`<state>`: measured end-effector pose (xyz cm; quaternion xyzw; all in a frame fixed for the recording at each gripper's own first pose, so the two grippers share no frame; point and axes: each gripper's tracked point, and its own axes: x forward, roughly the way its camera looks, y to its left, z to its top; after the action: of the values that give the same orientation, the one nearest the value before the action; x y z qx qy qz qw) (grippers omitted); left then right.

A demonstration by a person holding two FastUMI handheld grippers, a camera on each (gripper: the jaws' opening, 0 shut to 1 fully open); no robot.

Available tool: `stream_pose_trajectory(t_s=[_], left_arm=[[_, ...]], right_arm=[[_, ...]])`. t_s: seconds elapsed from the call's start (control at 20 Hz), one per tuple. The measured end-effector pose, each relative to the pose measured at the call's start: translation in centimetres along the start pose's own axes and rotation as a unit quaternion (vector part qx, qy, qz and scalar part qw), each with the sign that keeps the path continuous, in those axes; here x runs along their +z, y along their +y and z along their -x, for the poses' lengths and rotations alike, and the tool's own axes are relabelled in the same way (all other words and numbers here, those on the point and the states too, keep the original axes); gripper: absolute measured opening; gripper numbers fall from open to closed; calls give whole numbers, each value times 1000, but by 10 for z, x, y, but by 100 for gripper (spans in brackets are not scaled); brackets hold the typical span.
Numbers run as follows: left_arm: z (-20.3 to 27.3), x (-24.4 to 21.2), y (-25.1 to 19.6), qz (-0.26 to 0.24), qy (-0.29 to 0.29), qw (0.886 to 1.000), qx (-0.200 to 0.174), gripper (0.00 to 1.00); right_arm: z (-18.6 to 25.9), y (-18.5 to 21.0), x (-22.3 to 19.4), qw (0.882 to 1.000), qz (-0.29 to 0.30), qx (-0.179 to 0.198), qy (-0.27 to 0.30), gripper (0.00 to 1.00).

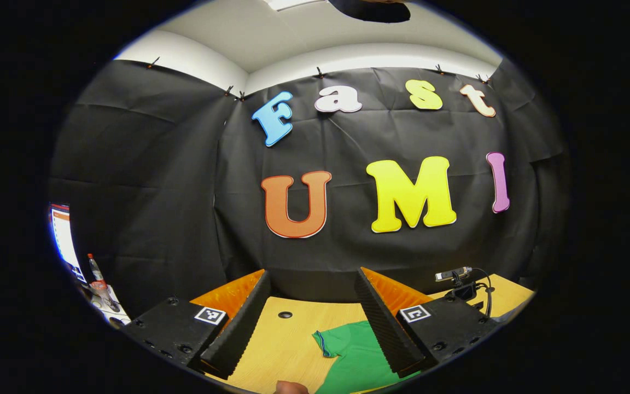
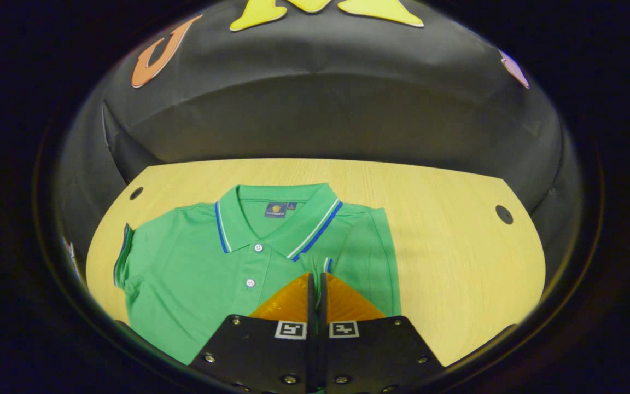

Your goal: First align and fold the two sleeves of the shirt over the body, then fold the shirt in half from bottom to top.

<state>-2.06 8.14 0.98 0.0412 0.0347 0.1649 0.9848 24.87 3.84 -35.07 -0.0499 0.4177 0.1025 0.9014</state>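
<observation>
A green polo shirt (image 2: 194, 273) with a blue and white trimmed collar (image 2: 274, 224) lies flat, buttons up, on the wooden table (image 2: 457, 262). Its sleeve (image 2: 123, 257) on the view's left sticks out sideways. The sleeve (image 2: 367, 257) on the view's right is folded in over the body, its striped cuff (image 2: 327, 265) at the tips of my right gripper (image 2: 316, 276), which is shut on that sleeve. In the left gripper view, my left gripper (image 1: 312, 276) is open, held high and facing the wall, with part of the shirt (image 1: 356, 355) below, between its fingers.
A small camera (image 1: 453, 273) with cables stands on the table's right side. A bottle (image 1: 95, 271) and a lit screen (image 1: 63, 241) are off to the left. Cable holes (image 2: 503, 214) mark the tabletop. A fingertip (image 1: 290, 387) shows at the bottom edge.
</observation>
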Motion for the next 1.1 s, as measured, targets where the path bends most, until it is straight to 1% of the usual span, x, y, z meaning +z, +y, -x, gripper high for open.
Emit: stream_pose_trajectory(t_s=[0.4, 0.45, 0.5, 0.55, 0.6, 0.7, 0.75, 0.9, 0.95, 1.0, 1.1], left_arm=[[1, -11, 5, 6, 10, 1000, 10, 99], [1, -10, 8, 8, 8, 1000, 12, 99], [1, -10, 9, 9, 8, 1000, 13, 99], [2, -12, 9, 9, 10, 1000, 14, 99], [3, -13, 9, 9, 11, 1000, 14, 99], [2, -15, 9, 10, 13, 1000, 13, 99], [2, -15, 8, 9, 13, 1000, 13, 99], [0, -23, 5, 10, 20, 1000, 6, 99], [-2, -27, 5, 12, 23, 1000, 3, 96], [-5, -32, 3, 15, 26, 1000, 1, 99], [-13, -46, -1, 25, 37, 999, -11, 99]], right_arm=[[0, 2, 1, 1000, 4, -3, -6, 2], [1, 6, -1, 1000, 5, 6, -5, 2], [2, 10, 1, 1000, 7, 14, -12, 6], [1, 12, 1, 1000, 9, 22, -15, 7], [6, 15, 2, 999, 12, 30, -19, 35], [7, 12, 2, 999, 22, 18, -28, 92], [8, 14, 2, 999, 24, 19, -32, 95], [13, 16, 5, 998, 37, 20, -43, 95], [18, 15, 8, 998, 43, 19, -49, 95], [23, 15, 13, 997, 47, 20, -59, 96], [37, 12, 23, 995, 56, 19, -80, 96]])
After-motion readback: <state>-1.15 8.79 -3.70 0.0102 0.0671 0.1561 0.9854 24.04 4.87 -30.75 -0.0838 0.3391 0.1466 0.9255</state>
